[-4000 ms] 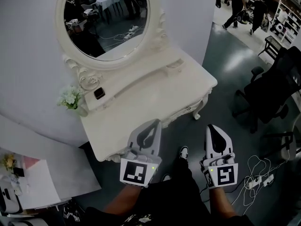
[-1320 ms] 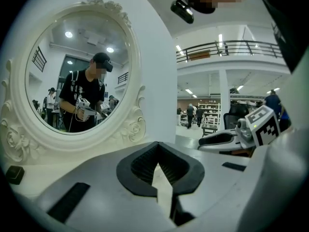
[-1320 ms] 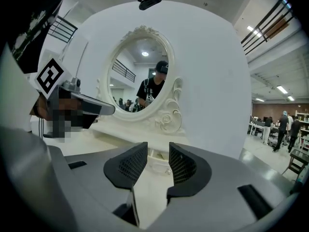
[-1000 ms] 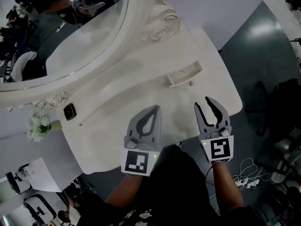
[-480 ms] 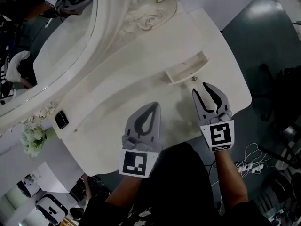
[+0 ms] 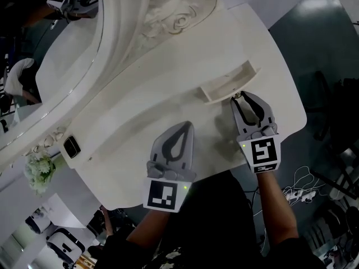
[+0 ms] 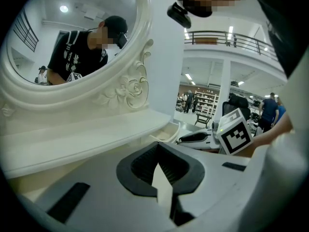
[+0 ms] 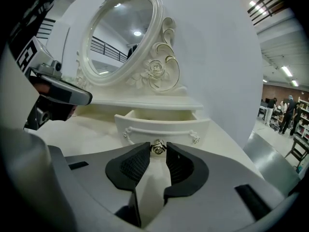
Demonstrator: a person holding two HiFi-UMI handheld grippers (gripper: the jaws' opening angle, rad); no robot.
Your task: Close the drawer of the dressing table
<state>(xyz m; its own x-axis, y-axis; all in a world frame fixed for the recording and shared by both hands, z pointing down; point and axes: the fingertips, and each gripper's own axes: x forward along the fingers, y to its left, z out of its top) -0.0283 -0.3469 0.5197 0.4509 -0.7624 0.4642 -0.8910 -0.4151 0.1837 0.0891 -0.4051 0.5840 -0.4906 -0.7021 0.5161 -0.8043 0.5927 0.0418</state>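
Observation:
The white dressing table (image 6: 140,122) has a small drawer (image 6: 230,83) standing open under the mirror shelf, its front (image 8: 161,127) facing me. My right gripper (image 6: 243,98) is at the drawer's metal knob (image 8: 157,147). Its jaws have just been closing, and the knob now fills the gap between the fingertips (image 8: 147,153), which touch it on both sides. My left gripper (image 6: 188,125) hovers over the tabletop left of the drawer, shut with nothing in it (image 7: 158,146). The left gripper view shows the right gripper's marker cube (image 7: 235,135) beside the drawer.
An oval mirror (image 6: 45,49) in a carved frame rises behind the drawer. A small dark square thing (image 6: 71,146) and white flowers (image 6: 36,172) sit at the table's left end. Right of the table are a dark chair (image 6: 331,111) and floor cables (image 6: 297,192).
Both grippers have come down over the tabletop. The right one has moved forward to the drawer front and its jaws have narrowed around the knob. The left stays shut.

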